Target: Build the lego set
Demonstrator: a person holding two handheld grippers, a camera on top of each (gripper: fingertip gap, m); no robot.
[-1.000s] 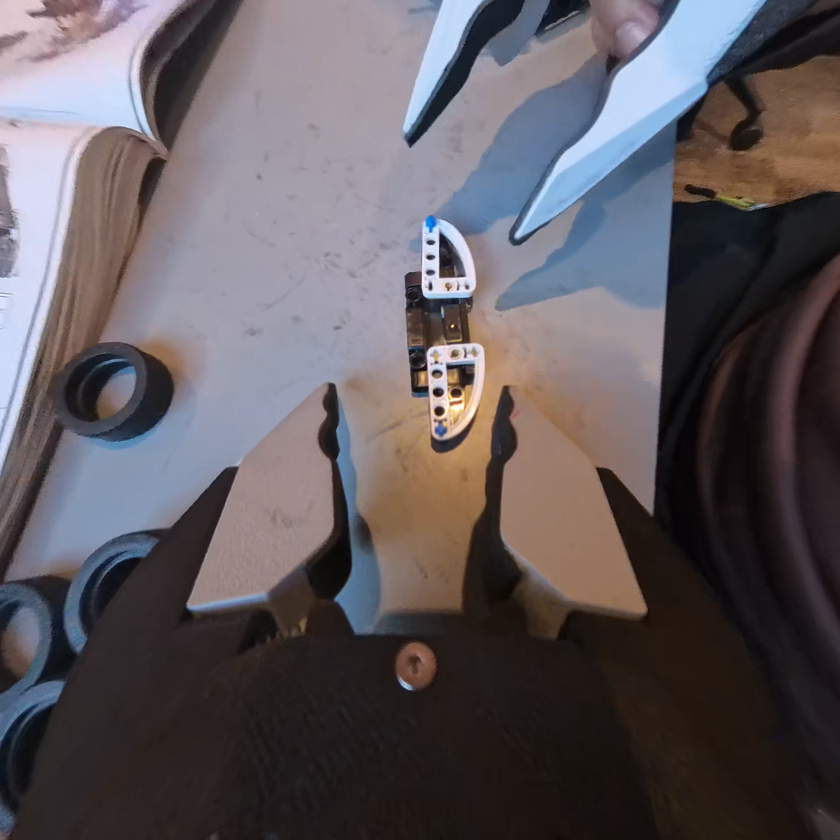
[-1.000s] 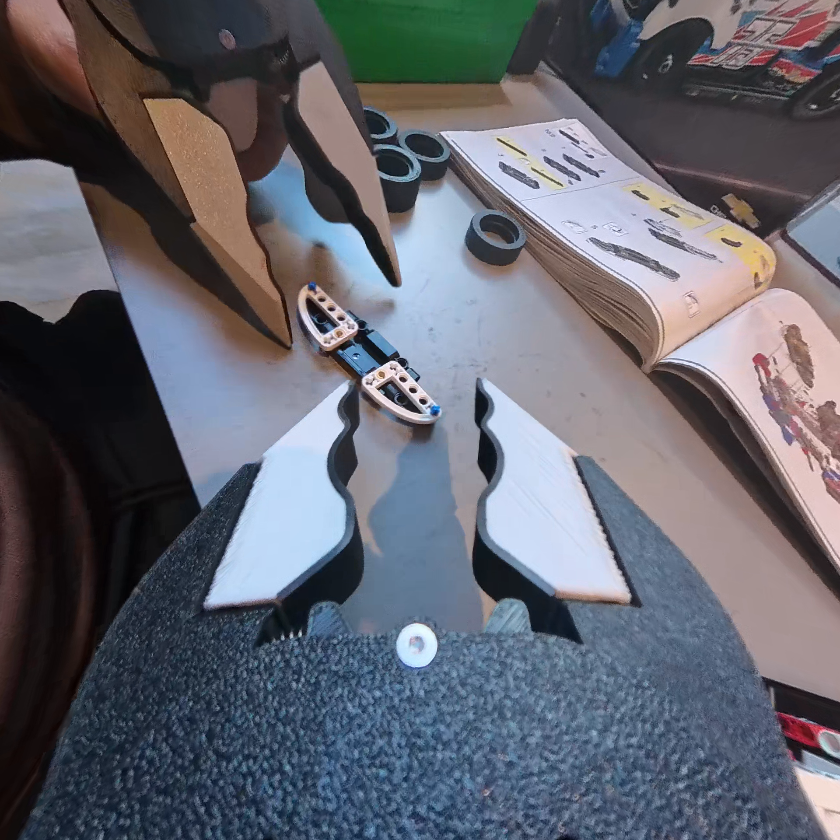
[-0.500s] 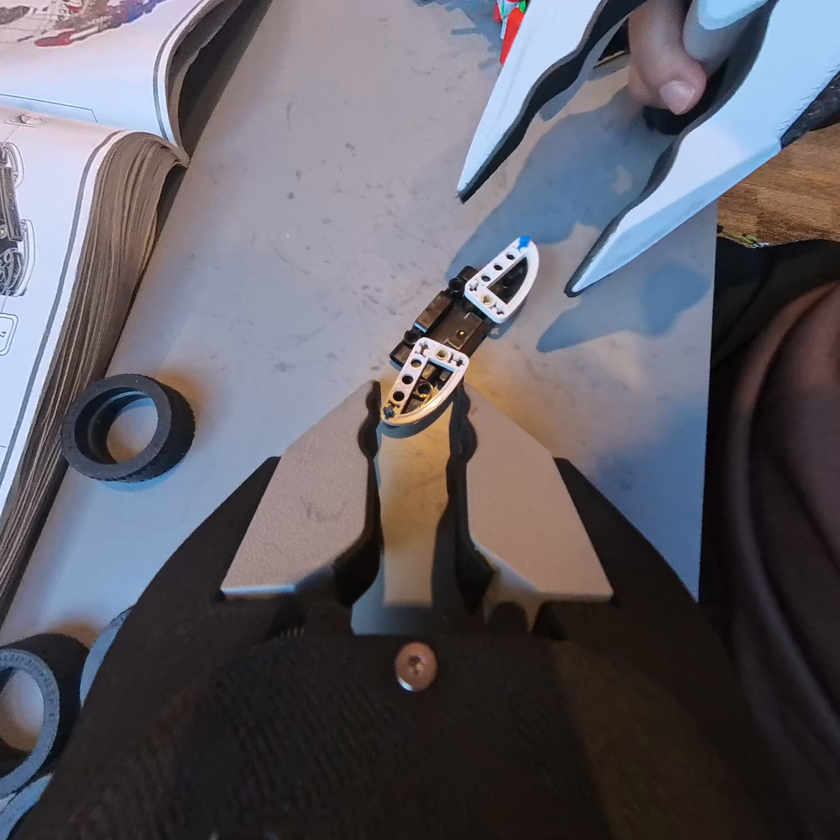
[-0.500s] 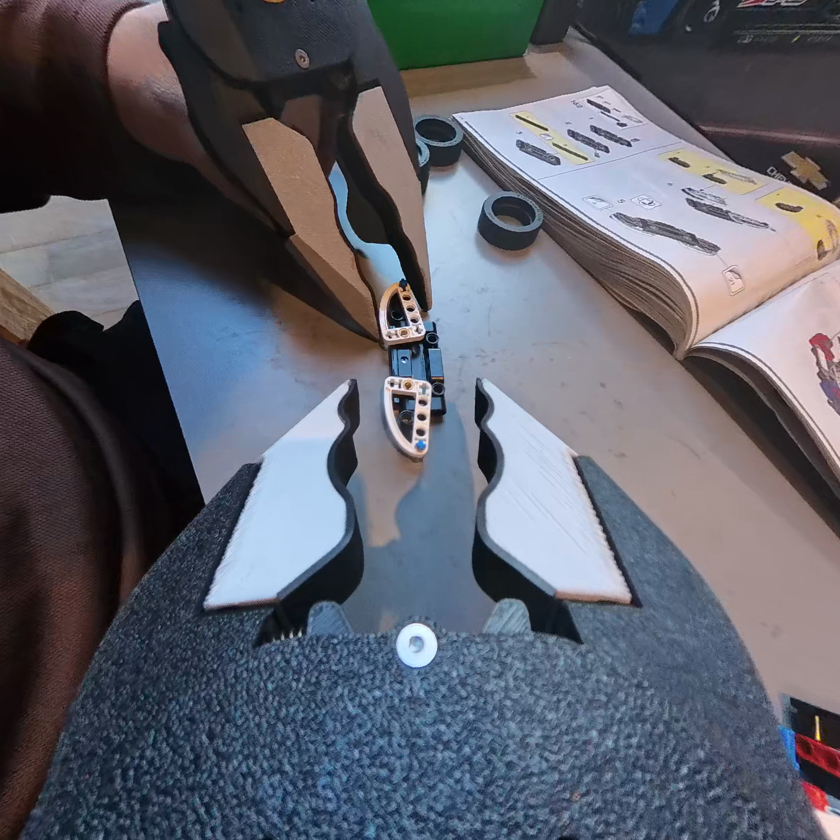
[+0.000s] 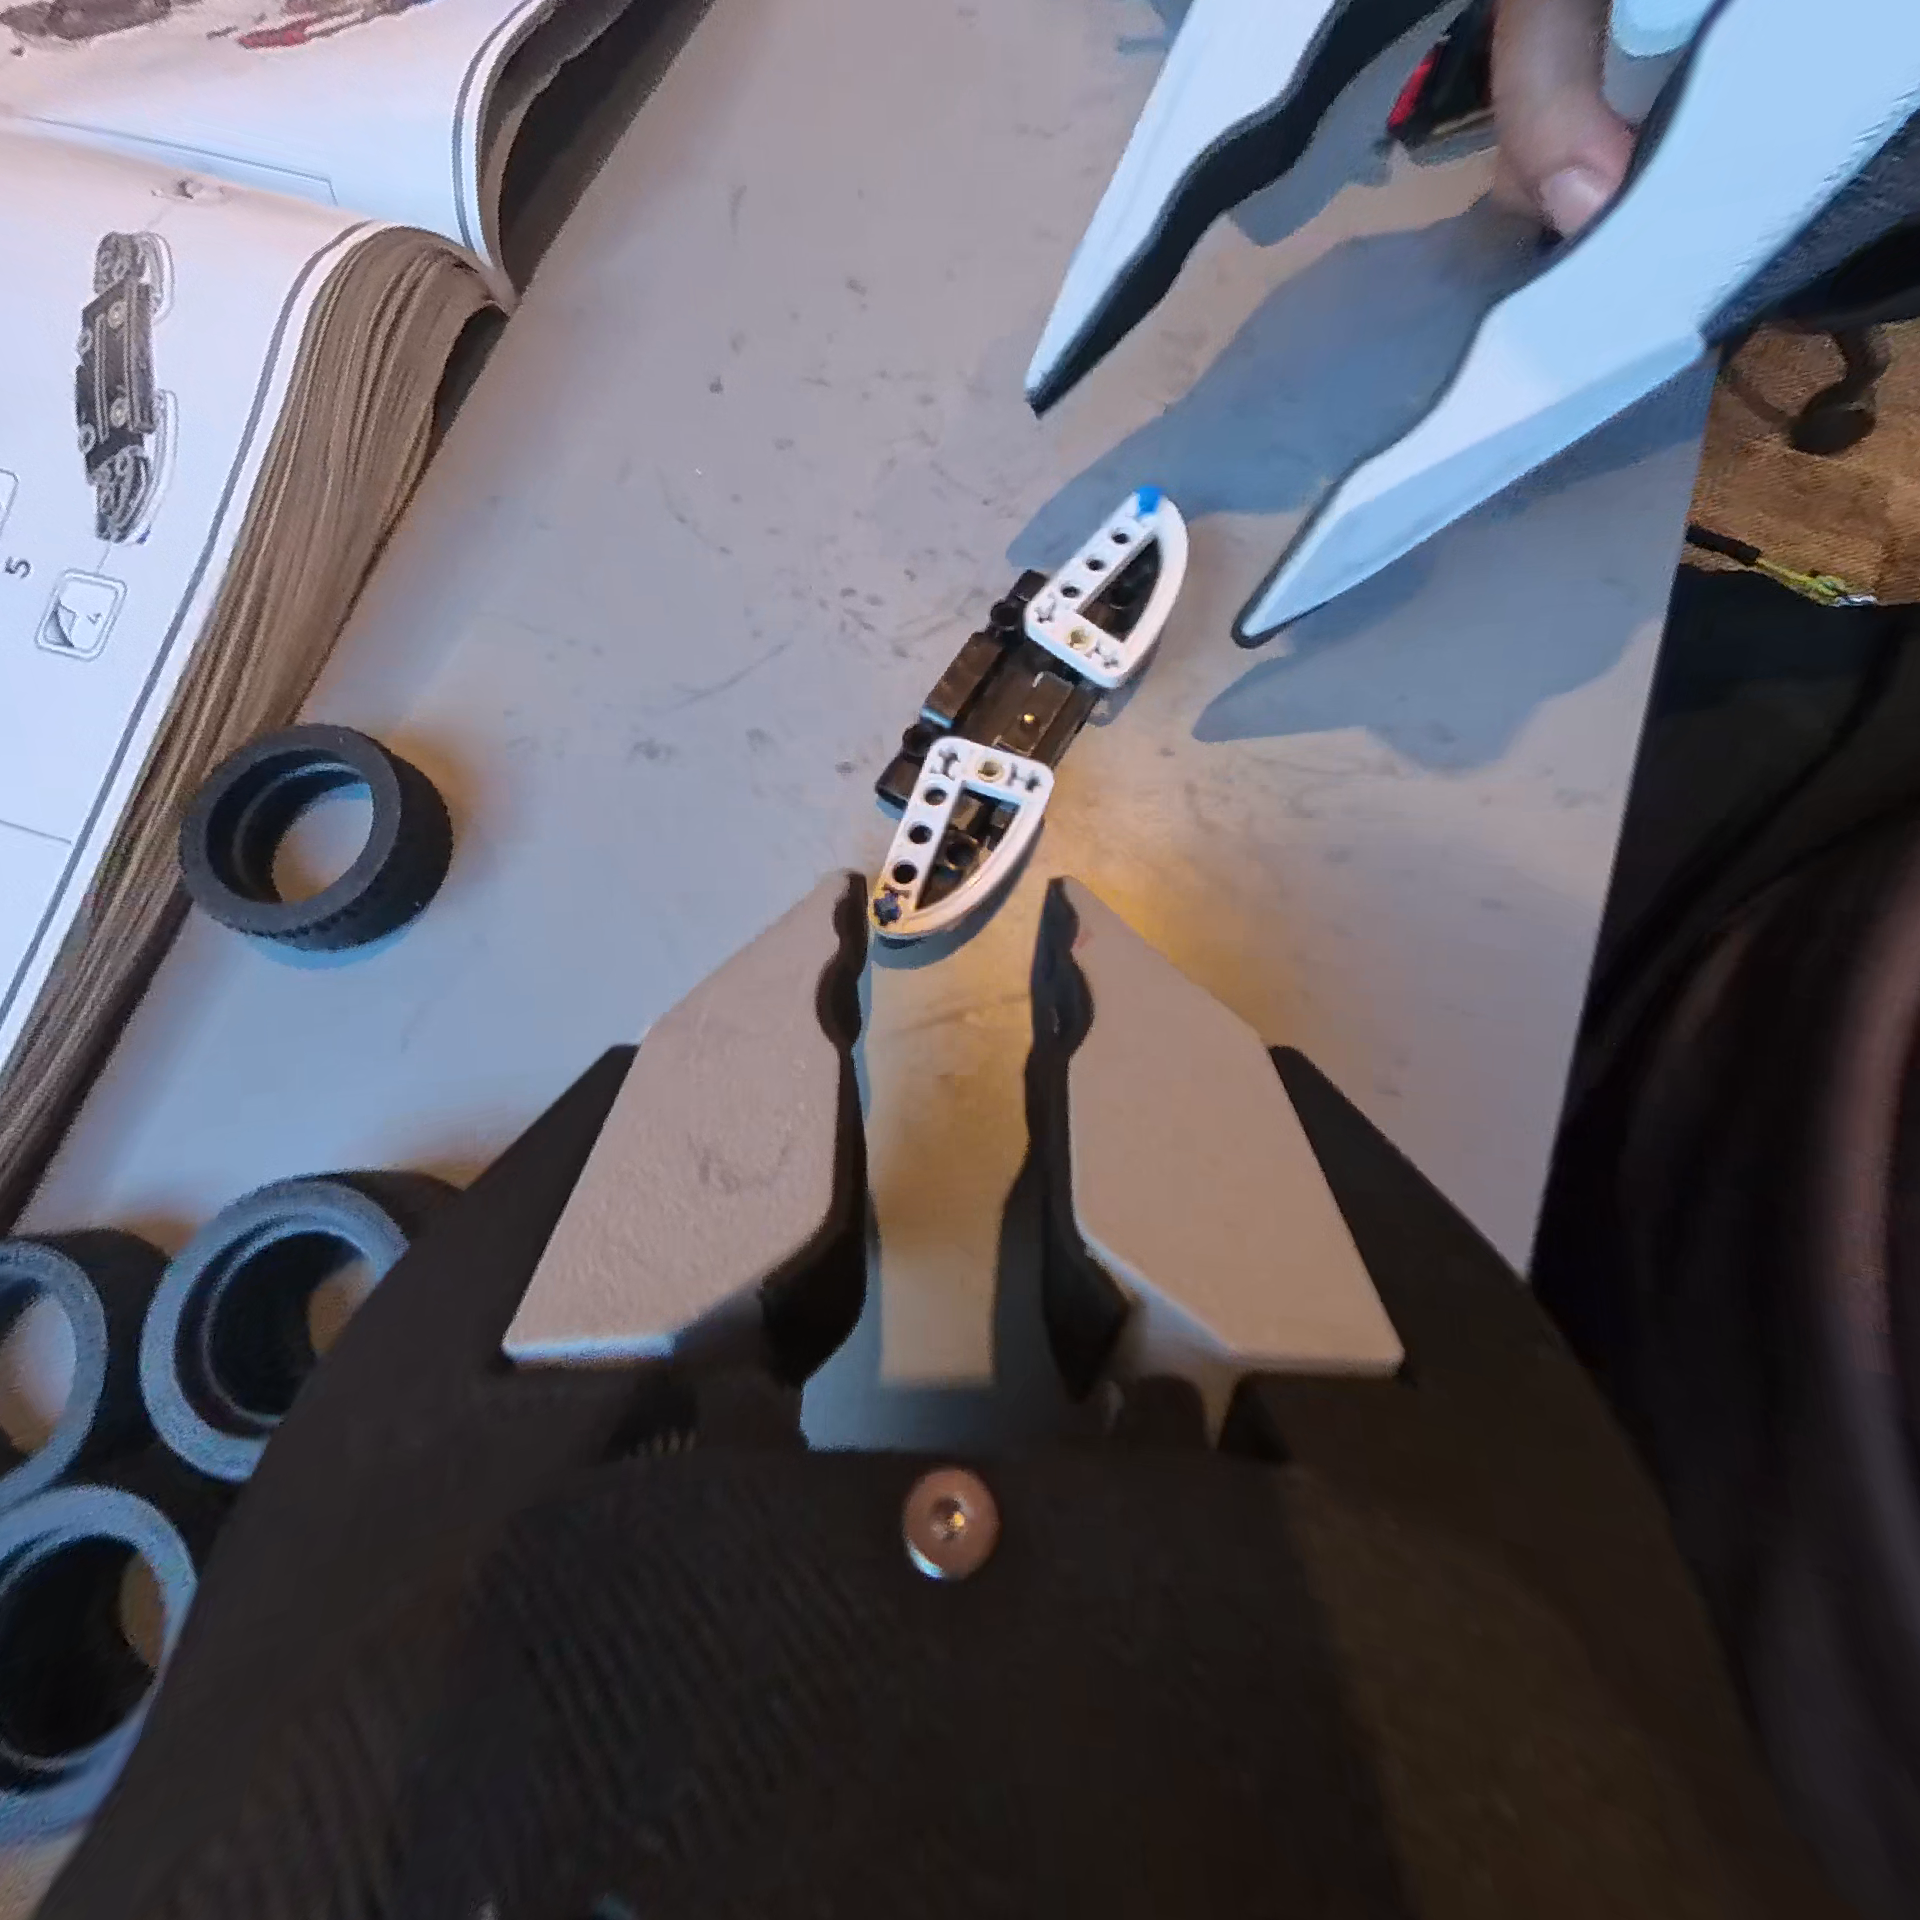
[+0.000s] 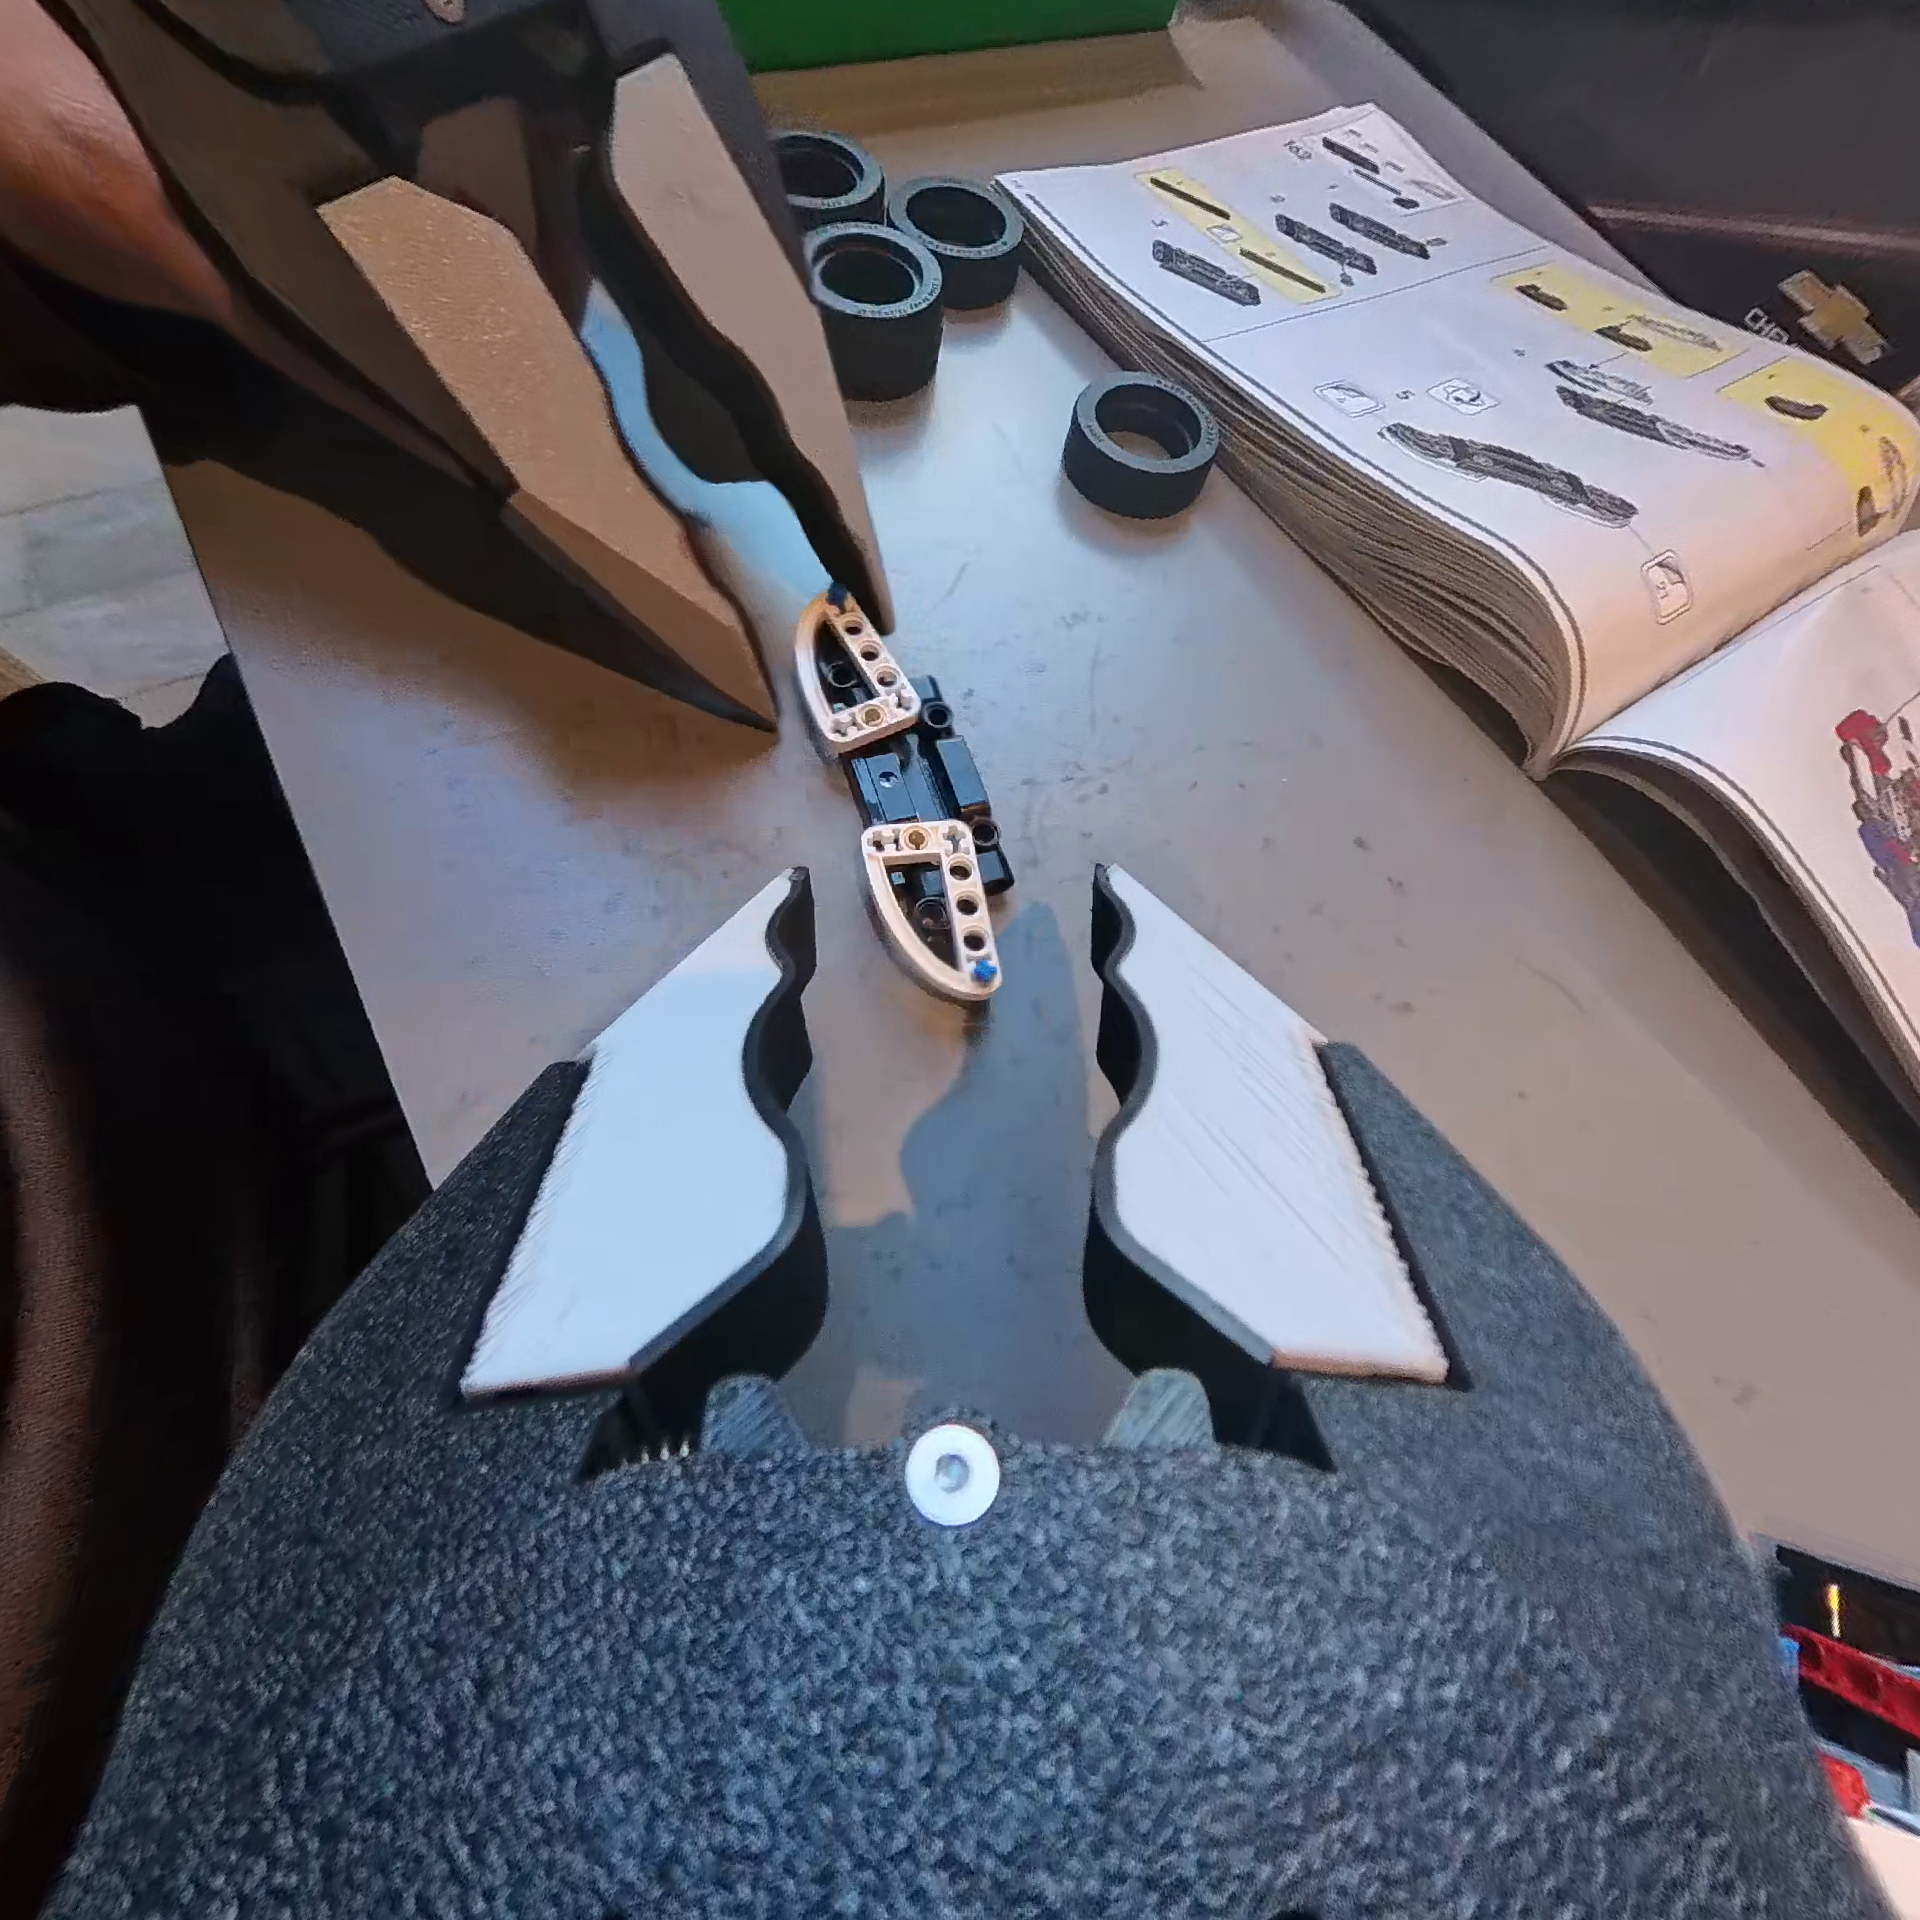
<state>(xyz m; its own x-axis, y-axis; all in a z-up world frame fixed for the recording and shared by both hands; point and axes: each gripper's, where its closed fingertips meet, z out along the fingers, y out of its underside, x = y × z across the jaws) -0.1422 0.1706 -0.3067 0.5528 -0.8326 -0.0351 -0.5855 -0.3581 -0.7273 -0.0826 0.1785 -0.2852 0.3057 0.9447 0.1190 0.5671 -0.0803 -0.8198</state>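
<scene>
A small Lego assembly (image 5: 1023, 717), a black core with a white curved beam at each end and blue pins at the tips, lies flat on the grey table (image 5: 675, 623). My left gripper (image 5: 954, 904) is open. Its tips flank the near white beam, and the left fingertip (image 5: 847, 909) touches the beam's end. My right gripper (image 6: 951, 883) is open, with the other white beam lying between its tips. The assembly (image 6: 904, 769) also shows in the right wrist view, with the left gripper (image 6: 821, 673) at its far end. The right gripper (image 5: 1148, 514) hovers over the far end in the left wrist view.
One loose black tyre (image 5: 317, 836) lies beside an open instruction book (image 5: 208, 364). Three more tyres (image 6: 883, 301) are grouped at the table's end. The table edge (image 5: 1642, 831) runs close to the assembly, with dark clothing beyond. A green bin (image 6: 935, 26) stands behind. Across from one pair of fingers to the other is roughly 7 centimetres. Left tips and right tips are each some 15 centimetres from the open instruction book (image 5: 208, 364). Seen from the right wrist view (image 6: 1482, 495) as well.
The left gripper narrowed on the near white beam and swung the assembly to a slant. Its jaws have since widened. The right gripper stayed open and shifted slightly.
</scene>
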